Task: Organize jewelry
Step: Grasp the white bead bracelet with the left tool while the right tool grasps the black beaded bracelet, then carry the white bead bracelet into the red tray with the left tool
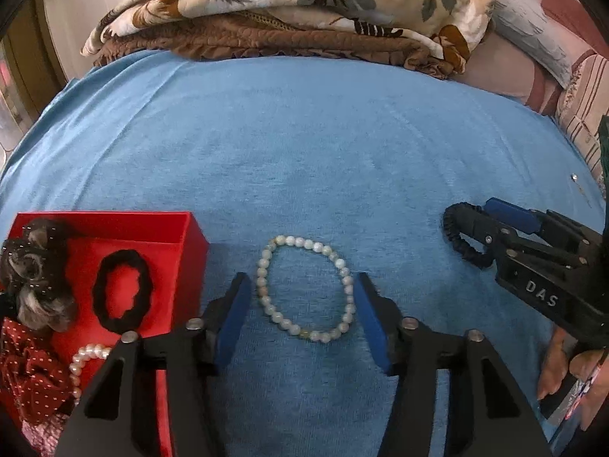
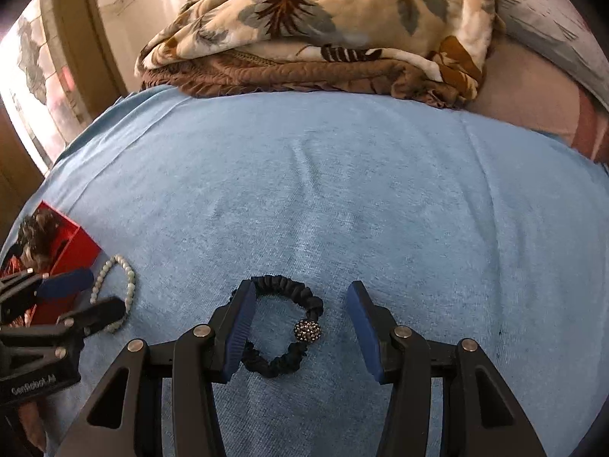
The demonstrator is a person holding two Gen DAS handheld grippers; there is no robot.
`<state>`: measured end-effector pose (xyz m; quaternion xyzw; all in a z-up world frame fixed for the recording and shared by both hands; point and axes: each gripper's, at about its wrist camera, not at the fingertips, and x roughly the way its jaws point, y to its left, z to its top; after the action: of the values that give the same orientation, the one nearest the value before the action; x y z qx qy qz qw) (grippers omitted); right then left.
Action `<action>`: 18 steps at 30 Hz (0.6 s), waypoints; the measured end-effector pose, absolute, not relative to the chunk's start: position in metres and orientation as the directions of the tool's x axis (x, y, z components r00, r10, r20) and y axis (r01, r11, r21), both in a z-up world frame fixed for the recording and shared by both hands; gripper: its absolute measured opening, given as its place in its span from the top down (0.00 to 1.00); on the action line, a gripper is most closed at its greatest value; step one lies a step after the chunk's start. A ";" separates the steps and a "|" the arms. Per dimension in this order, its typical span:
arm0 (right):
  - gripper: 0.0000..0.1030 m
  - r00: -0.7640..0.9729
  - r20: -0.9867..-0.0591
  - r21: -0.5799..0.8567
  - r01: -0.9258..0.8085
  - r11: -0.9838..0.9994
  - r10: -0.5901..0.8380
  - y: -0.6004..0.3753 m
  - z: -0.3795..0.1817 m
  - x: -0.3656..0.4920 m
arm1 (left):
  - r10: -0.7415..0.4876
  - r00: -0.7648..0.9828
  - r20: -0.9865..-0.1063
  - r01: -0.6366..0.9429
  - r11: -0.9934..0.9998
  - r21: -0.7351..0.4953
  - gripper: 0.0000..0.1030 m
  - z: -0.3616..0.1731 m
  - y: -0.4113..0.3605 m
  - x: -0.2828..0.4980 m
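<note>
Left wrist view: the left gripper [image 1: 304, 304] points down at a blue towel [image 1: 304, 152] spread over the bed. Its jaws stand released, astride a pale bead bracelet [image 1: 304, 289] that lies flat at the centre; the blue pad at 3 o'clock sits just beside the beads, perhaps grazing them, and the pad at 9 o'clock stands apart. At 9 o'clock a red box [image 1: 190, 236] holds a black hair tie [image 1: 121, 293], a pearl string [image 1: 85, 358] near its lower edge, a grey fluffy scrunchie [image 1: 34, 266] and a dark red dotted fabric piece [image 1: 30, 365]. At 3 o'clock the right gripper [image 1: 475, 221] reaches in over a black ruched band [image 1: 455, 228]; a hand [image 1: 571, 373] grips its handle at 4 o'clock. A leaf-print blanket [image 1: 304, 0] is heaped at 12 o'clock.

Right wrist view: the right gripper [image 2: 300, 320] is unclenched, its jaws straddling the black ruched band [image 2: 281, 327], which has a sparkly bead [image 2: 307, 330] on its 3 o'clock side. The pad at 9 o'clock touches or overlaps the band's edge; the other pad stands well clear. At 9 o'clock the left gripper [image 2: 91, 297] hangs over the pale bead bracelet [image 2: 114, 289], with the red box [image 2: 80, 243] just beyond. The leaf-print blanket [image 2: 323, 19] lies at 12 o'clock, past the blue towel [image 2: 342, 190].
</note>
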<state>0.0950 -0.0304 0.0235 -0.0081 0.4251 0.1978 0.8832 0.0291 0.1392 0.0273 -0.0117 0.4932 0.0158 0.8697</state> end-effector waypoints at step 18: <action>0.90 0.613 -0.699 0.178 -0.348 0.920 0.367 -0.034 0.054 0.067 | -0.038 0.562 -0.826 -0.023 0.998 -0.062 0.95 0.066 0.131 -0.009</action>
<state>0.0673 -0.0339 0.0538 0.0120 0.3919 0.1992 0.8981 -0.0092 0.1313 0.0660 -0.0329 0.4680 -0.0042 0.8831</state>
